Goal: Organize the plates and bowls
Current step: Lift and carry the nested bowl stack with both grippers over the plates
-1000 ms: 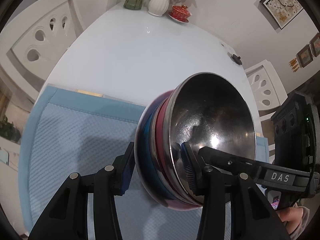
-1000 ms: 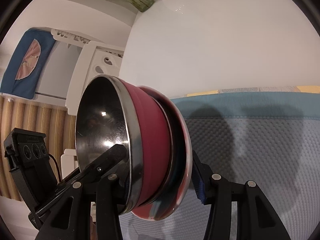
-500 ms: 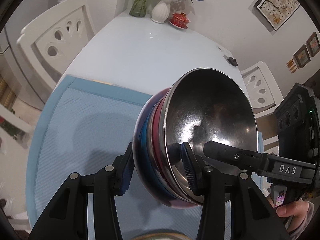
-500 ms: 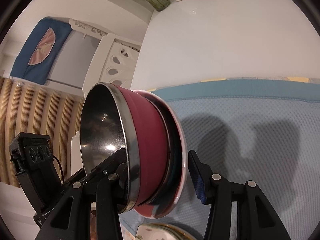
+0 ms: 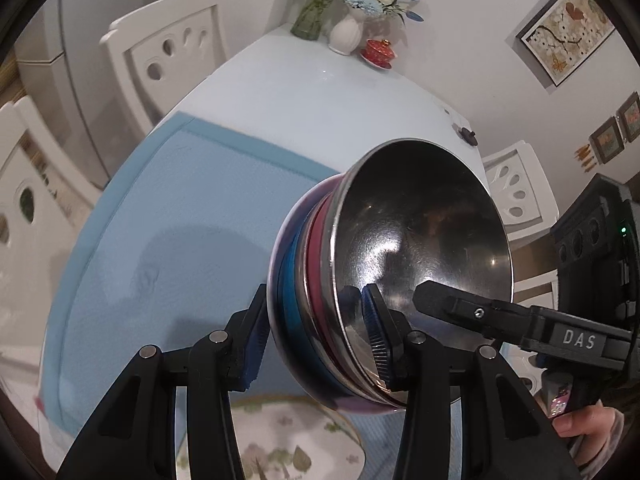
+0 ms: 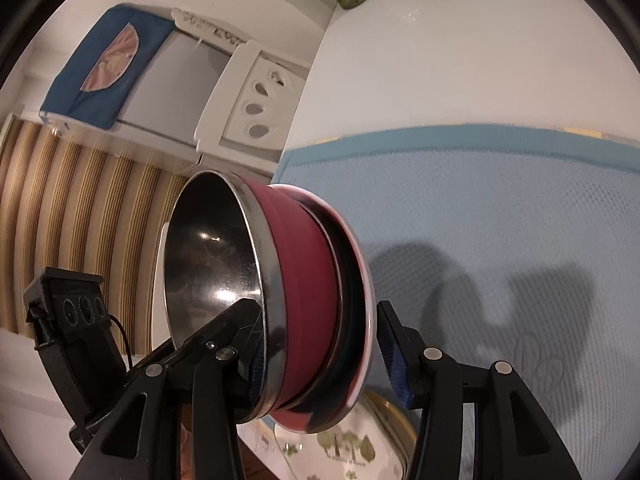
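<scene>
A stack of nested bowls (image 5: 400,272), with a steel-lined red bowl on top and blue and pink-rimmed ones beneath, is held tilted in the air over a blue mat (image 5: 180,216). My left gripper (image 5: 316,340) is shut on the stack's rim, one finger inside the steel bowl. My right gripper (image 6: 320,352) grips the opposite rim of the same stack (image 6: 280,292). A floral plate (image 5: 280,440) with a gold rim lies on the mat below the stack; it also shows in the right wrist view (image 6: 348,444).
The white table (image 5: 320,104) carries a glass vase (image 5: 316,12), a white vase (image 5: 345,34) and a red lidded cup (image 5: 378,50) at its far end. White chairs (image 5: 168,52) stand around it. A small black object (image 5: 467,136) lies near the right edge.
Both grippers have pulled back toward the near edge and risen with the bowl stack. The floral plate has come into view beneath it.
</scene>
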`<action>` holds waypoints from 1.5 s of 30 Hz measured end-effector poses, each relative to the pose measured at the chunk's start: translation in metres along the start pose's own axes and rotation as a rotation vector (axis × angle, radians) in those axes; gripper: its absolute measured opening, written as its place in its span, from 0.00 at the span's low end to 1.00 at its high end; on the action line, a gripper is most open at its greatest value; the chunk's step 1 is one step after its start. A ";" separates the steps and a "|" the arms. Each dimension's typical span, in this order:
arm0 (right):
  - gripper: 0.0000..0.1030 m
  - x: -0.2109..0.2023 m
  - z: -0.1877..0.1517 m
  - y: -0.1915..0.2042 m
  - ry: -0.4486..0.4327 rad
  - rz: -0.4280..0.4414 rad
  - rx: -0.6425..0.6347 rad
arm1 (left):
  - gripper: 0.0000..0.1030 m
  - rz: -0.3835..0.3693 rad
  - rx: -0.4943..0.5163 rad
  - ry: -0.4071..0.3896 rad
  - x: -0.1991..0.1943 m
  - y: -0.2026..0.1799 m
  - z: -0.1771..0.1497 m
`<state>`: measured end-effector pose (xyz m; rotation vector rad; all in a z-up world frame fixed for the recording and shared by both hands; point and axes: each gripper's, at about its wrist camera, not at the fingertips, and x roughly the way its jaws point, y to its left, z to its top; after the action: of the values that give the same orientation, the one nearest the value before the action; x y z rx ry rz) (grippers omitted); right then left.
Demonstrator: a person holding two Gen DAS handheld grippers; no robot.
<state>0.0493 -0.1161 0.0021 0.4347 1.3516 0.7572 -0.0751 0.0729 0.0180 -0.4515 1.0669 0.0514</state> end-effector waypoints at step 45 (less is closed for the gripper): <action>0.47 0.022 -0.189 0.013 -0.035 -0.212 0.223 | 0.40 -0.145 0.246 0.253 -0.004 0.060 -0.134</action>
<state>-0.1368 -0.1182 -0.0415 0.4689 1.4293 0.4242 -0.2042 0.0769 -0.0521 -0.3162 1.2669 -0.2690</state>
